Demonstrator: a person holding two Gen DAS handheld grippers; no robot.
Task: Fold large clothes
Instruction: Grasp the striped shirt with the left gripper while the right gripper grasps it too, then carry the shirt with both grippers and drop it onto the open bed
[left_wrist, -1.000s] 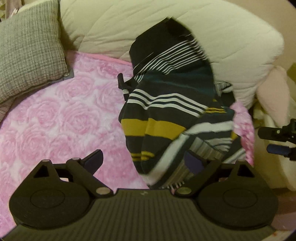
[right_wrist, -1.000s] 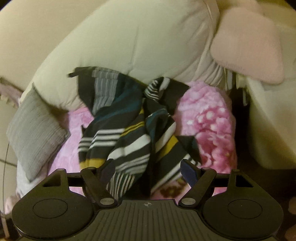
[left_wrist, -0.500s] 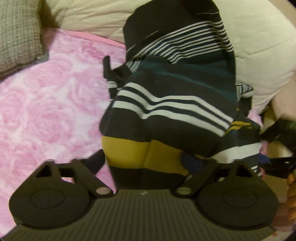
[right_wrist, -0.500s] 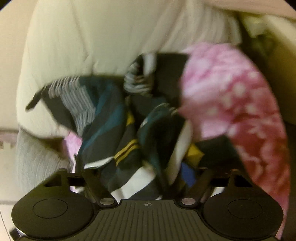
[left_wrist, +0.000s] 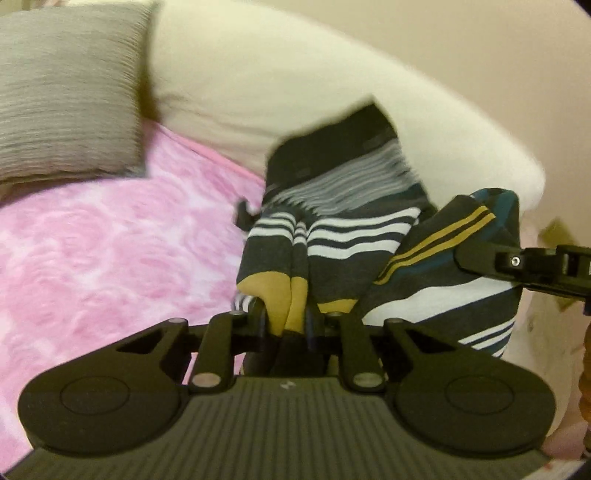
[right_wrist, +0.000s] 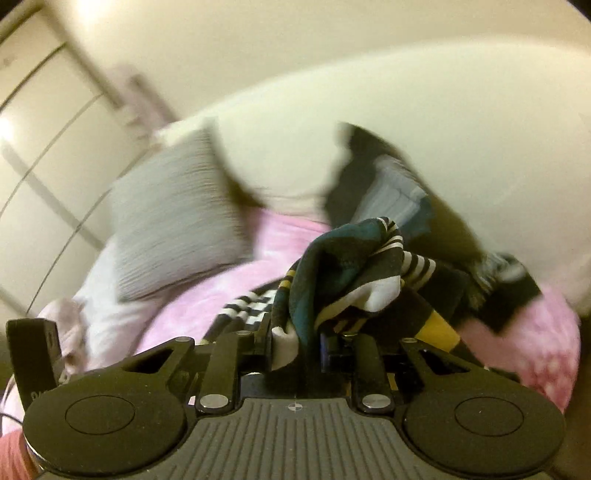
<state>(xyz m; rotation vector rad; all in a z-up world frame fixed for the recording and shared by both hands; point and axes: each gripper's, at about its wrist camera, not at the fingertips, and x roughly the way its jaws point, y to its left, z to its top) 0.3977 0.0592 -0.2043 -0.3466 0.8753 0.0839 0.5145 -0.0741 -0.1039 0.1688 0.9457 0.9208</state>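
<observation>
Grey pillow: a ribbed grey fabric pillow (left_wrist: 66, 92) lies at the far left corner of the bed, leaning against the cream bolster.
Bed cover: a pink fleece blanket with a rose pattern (left_wrist: 110, 251) covers the bed; its left half is bare.
Cream bolster: a large cream quilted cushion (left_wrist: 295, 85) runs along the far edge of the bed, behind everything else.
Garment: a dark striped knit garment with white, mustard and teal bands (left_wrist: 351, 229) is on the right half of the bed, its far end draped up against the cream bolster, its near end raised off the pink blanket and bunched between the two tools.
Left tongs: the left tongs (left_wrist: 286, 325) have just been closing and now pinch a folded mustard and dark fold of the garment between their pads.
Right tongs: the right tongs (right_wrist: 295, 345) have just been closing as well and clamp a white and teal fold of the same garment (right_wrist: 362, 273); seen from the left wrist view, this tool (left_wrist: 480, 258) comes in from the right edge with its tip on the garment's right side.
Blur: both views are smeared, so the fine stripes at the garment's far end cannot be read clearly.
Wardrobe: pale panelled doors (right_wrist: 40, 122) stand beyond the bed's left side in the right wrist view.
</observation>
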